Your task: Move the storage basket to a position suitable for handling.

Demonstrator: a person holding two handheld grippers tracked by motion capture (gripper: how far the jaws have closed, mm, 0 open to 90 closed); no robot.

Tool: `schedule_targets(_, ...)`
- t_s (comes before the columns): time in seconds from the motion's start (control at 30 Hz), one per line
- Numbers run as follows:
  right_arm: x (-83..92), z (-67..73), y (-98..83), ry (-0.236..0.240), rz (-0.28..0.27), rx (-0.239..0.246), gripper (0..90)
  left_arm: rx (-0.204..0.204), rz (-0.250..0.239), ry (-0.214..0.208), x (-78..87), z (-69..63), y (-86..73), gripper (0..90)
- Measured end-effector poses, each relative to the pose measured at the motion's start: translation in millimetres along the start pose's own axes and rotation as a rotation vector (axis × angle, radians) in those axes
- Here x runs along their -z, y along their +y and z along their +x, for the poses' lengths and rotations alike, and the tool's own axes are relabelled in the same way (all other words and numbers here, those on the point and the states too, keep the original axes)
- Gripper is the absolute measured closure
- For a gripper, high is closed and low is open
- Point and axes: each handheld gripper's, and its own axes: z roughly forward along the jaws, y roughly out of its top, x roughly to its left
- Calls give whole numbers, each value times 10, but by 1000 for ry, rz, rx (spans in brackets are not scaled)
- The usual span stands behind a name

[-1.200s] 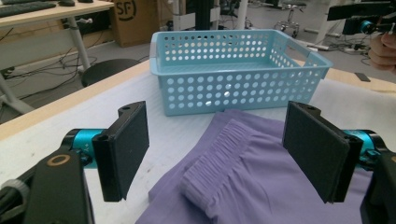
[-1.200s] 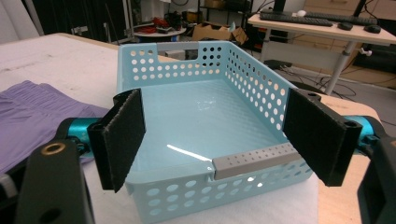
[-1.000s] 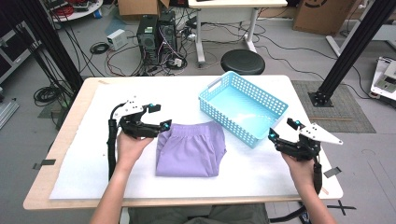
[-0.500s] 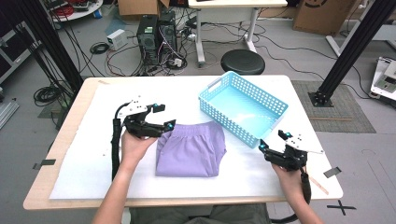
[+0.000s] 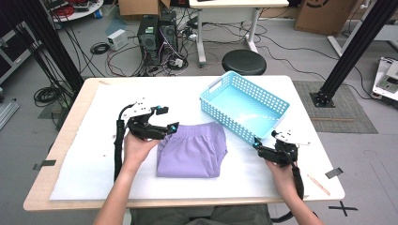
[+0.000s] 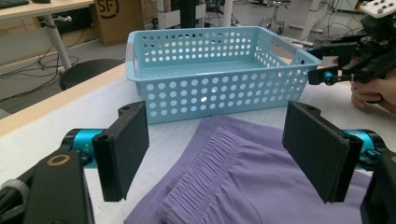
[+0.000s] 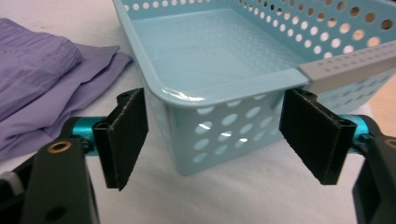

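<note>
The person is setting up to deal with the folded purple shorts, which are lying flat on the white table cover, near the middle and just left of the near corner of the light blue basket. The left gripper is hovering at the garment's far left corner with its jaws spread wide, gripping nothing (its own view is looking straight over the elastic waistband toward the basket). The right gripper is sitting close to the basket's near corner, jaws likewise wide and empty, straddling that corner without touching it. I judge this to be the approach step, with no grasp made. The next move is probably calling for the left gripper to lower onto the waistband edge and pinch all the layers, while the right steadies the basket or takes the other side.
</note>
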Motion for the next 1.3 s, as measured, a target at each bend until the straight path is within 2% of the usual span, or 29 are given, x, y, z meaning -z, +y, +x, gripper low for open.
schedule_targets(0.13,-70,-31,24,-30,11,-14,279,-2,7,-5,-14,-4,-10,229)
schedule_targets(0.17,-87,-93,41,-10,26,-40,288,-1,12,-5,-20,-7,-14,229)
schedule_targets(0.3,-125,-189,43,5,45,-76,343,3,17,-11,-42,-10,-27,229)
schedule_targets(0.37,-132,-206,43,12,47,-83,332,0,25,-17,-52,-13,-31,229)
schedule_targets(0.5,-162,-244,81,-10,48,-92,237,0,28,-22,-69,-29,-32,229)
schedule_targets(0.63,-208,-250,140,-23,54,-87,254,-3,37,-24,-82,-37,-34,229)
schedule_targets(0.7,-221,-246,150,-31,64,-115,279,-3,39,-27,-82,-40,-34,229)
schedule_targets(0.8,-220,-268,169,-46,59,-102,359,-5,40,-28,-84,-40,-35,229)
schedule_targets(0.87,-231,-308,173,-53,53,-101,370,-4,41,-31,-89,-42,-37,229)
schedule_targets(0.93,-241,-329,172,-55,60,-131,373,-5,44,-31,-94,-47,-38,229)
schedule_targets(1.03,-282,-346,170,-71,55,-123,370,-7,46,-34,-102,-53,-38,229)
schedule_targets(1.07,-290,-347,173,-74,57,-128,392,-4,45,-36,-105,-56,-39,229)
schedule_targets(1.13,-297,-371,191,-88,67,-109,493,-6,48,-37,-106,-57,-39,229)
schedule_targets(1.23,-312,-426,215,-81,65,-123,506,-5,49,-39,-111,-54,-43,229)
schedule_targets(1.3,-334,-420,227,-94,62,-120,515,-4,52,-40,-115,-49,-47,229)
